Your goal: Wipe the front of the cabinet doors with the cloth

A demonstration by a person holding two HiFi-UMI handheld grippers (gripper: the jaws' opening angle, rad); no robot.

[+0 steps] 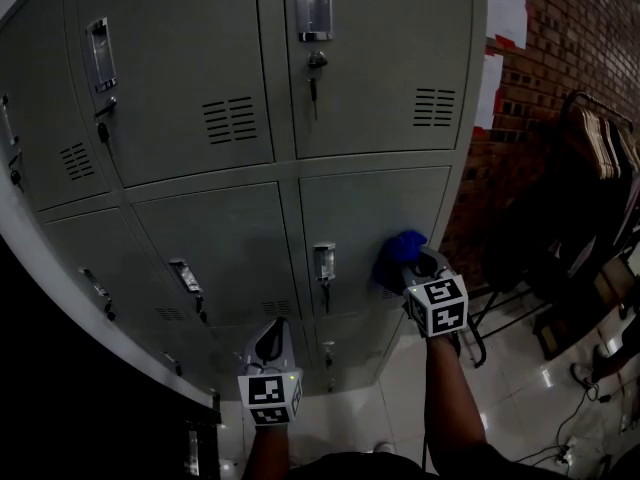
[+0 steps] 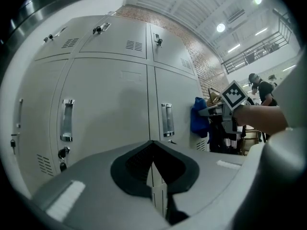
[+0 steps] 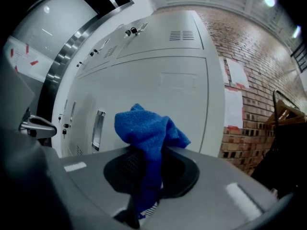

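The grey locker cabinet (image 1: pixel 225 228) fills the head view, several doors with chrome handles. My right gripper (image 1: pixel 412 266) is shut on a blue cloth (image 1: pixel 398 252), held up at the right part of the middle-row right door (image 1: pixel 365 218), right of its handle (image 1: pixel 324 263). Whether the cloth touches the metal I cannot tell. In the right gripper view the cloth (image 3: pixel 149 134) bunches out of the shut right gripper (image 3: pixel 145 178). My left gripper (image 1: pixel 270 340) hangs lower, before the bottom doors, shut and empty; its own view shows the left gripper (image 2: pixel 152 166) and the cloth (image 2: pixel 198 117) off to the right.
A brick wall (image 1: pixel 575 38) with taped papers (image 1: pixel 505 8) stands right of the cabinet. A dark rack with hangers (image 1: pixel 600 138) and cables (image 1: pixel 585 398) on the shiny floor lie to the right. Keys hang in locks (image 1: pixel 313 73). A person (image 2: pixel 261 87) stands far off.
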